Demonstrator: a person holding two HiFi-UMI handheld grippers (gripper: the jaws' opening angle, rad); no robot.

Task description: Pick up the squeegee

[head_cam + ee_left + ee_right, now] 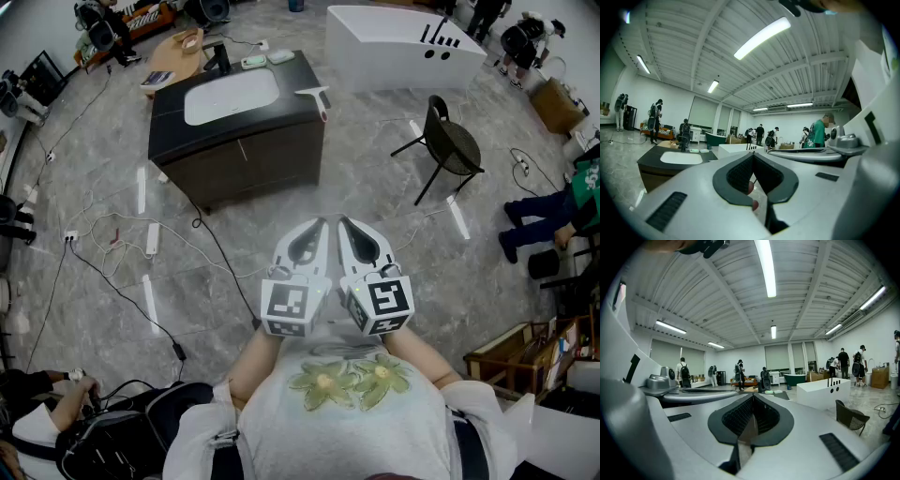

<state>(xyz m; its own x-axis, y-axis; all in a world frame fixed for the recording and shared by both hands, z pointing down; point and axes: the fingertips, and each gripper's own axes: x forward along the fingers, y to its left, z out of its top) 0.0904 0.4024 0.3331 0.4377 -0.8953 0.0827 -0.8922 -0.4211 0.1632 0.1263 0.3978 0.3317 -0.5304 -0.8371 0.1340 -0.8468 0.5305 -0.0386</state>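
The squeegee (316, 97), white with a reddish end, lies on the right edge of a dark vanity counter (291, 112) with a white basin (232, 97), far ahead of me. Both grippers are held side by side close to my chest, pointing toward the vanity. My left gripper (318, 225) is shut with nothing in it; its tips meet in the left gripper view (753, 155). My right gripper (346, 225) is shut and empty as well, its jaws closed together in the right gripper view (753, 397). A stretch of grey floor lies between the grippers and the vanity.
A black chair (450, 145) stands right of the vanity and a white tub-like unit (403, 47) behind it. Cables (122, 244) and white strips lie on the floor at left. A wooden crate (506, 361) sits at lower right. People stand around the room's edges.
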